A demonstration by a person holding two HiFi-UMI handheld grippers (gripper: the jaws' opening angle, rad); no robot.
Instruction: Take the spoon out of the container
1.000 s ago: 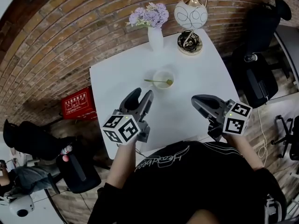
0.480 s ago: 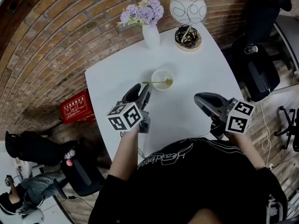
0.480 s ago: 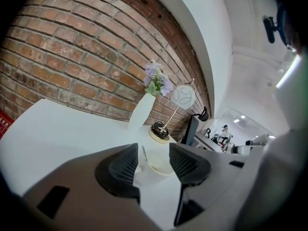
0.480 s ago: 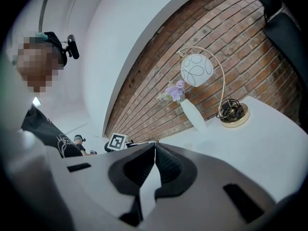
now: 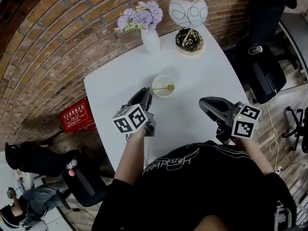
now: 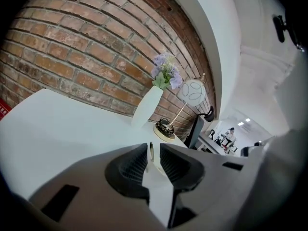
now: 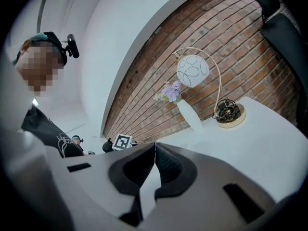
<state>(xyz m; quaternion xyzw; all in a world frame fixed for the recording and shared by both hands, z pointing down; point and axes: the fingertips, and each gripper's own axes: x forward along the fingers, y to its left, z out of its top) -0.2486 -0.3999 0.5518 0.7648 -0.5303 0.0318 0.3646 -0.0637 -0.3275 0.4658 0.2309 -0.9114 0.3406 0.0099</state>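
Two grippers are in your hands over the white table (image 5: 202, 81), and only the left one is at the work. The container (image 5: 166, 95), a small pale bowl, sits near the middle of the table, with the spoon (image 5: 163, 87) lying in it: its bowl end rests at the 3 o'clock side of the container and its thin handle runs out over the rim toward 9 o'clock. Your left gripper (image 5: 146, 93) comes in from about 7 o'clock of the container, its tips at the end of that handle. The left gripper view shows the handle standing between the two ribbed pads, close to one pad with a sliver of gap beside the other, while the jaws are closing on it. Your right gripper (image 5: 204, 102) hangs at roughly 4 o'clock of the container, well apart from it, and its jaws are pressed together with nothing between them. Beyond the container, a white vase (image 5: 150, 41) of purple flowers (image 5: 139, 17) stands at 11 o'clock and a globe lamp (image 5: 187, 12) at 1 o'clock, both against the brick wall.
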